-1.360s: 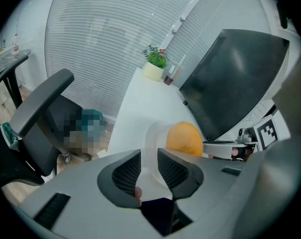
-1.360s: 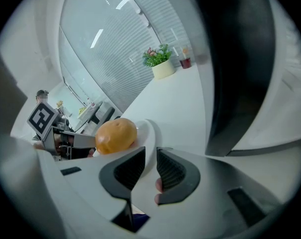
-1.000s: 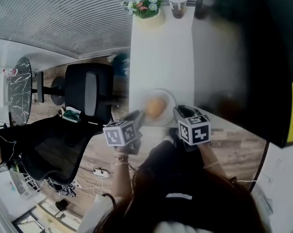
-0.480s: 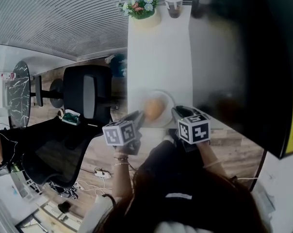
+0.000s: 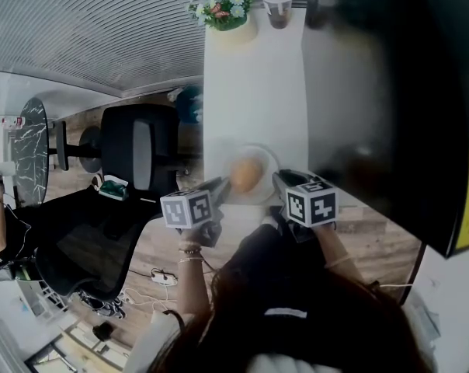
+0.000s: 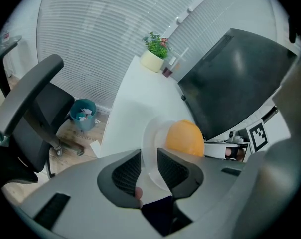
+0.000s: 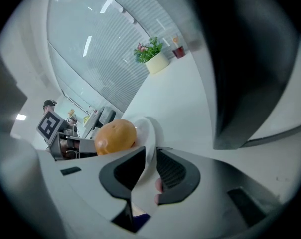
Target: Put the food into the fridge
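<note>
Office chair (image 5: 137,150) off worktop's left edge. Left tongs (image 6: 149,171) clamped on plate's left rim. Plate (image 5: 259,151) at near end of worktop (image 5: 254,84), level between both tongs; resting or lifted, cannot tell. Orange (image 5: 244,174) at plate's centre, just beyond both tips. Right tongs (image 7: 149,169) clamped on right rim. Flower pot (image 5: 227,10) and cup (image 5: 279,2) at far end. Dark front (image 5: 390,92) along right edge, likely the fridge; right tongs nearer, so carry probably goes rightward.
</note>
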Action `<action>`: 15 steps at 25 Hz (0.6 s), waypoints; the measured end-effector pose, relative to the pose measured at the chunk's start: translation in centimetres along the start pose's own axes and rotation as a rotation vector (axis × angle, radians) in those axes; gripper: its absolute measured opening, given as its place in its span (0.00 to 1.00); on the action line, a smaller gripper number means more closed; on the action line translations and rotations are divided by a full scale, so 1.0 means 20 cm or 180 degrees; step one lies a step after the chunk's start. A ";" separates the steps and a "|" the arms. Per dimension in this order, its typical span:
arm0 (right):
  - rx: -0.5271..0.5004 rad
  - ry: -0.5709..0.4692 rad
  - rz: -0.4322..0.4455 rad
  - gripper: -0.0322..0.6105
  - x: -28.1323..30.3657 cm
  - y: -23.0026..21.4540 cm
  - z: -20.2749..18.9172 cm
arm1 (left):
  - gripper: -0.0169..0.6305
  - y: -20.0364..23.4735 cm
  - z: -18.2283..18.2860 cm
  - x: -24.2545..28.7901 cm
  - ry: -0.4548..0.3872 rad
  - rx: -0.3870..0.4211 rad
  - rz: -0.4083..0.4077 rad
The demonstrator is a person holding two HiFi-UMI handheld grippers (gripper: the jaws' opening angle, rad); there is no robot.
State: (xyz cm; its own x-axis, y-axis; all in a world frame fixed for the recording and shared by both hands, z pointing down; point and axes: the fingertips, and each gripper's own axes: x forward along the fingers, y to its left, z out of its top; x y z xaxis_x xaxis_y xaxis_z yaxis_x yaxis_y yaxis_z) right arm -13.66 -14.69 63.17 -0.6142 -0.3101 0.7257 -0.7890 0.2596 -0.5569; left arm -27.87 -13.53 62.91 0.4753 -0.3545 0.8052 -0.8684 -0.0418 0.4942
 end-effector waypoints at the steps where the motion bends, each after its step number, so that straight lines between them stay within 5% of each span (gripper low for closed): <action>1: 0.0008 0.0010 0.0013 0.17 0.00 0.00 0.00 | 0.19 -0.01 0.00 0.00 0.0012 -0.0004 -0.0021; 15: 0.0188 -0.0048 0.0050 0.13 0.02 0.02 0.00 | 0.12 0.01 0.00 0.00 -0.0030 -0.0147 -0.0072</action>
State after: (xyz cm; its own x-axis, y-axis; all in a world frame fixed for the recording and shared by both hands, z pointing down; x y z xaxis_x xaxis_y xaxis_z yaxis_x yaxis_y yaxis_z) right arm -14.15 -14.70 63.24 -0.6263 -0.3202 0.7108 -0.7786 0.2103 -0.5913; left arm -28.10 -13.60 62.94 0.4932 -0.3628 0.7906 -0.8498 -0.0068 0.5270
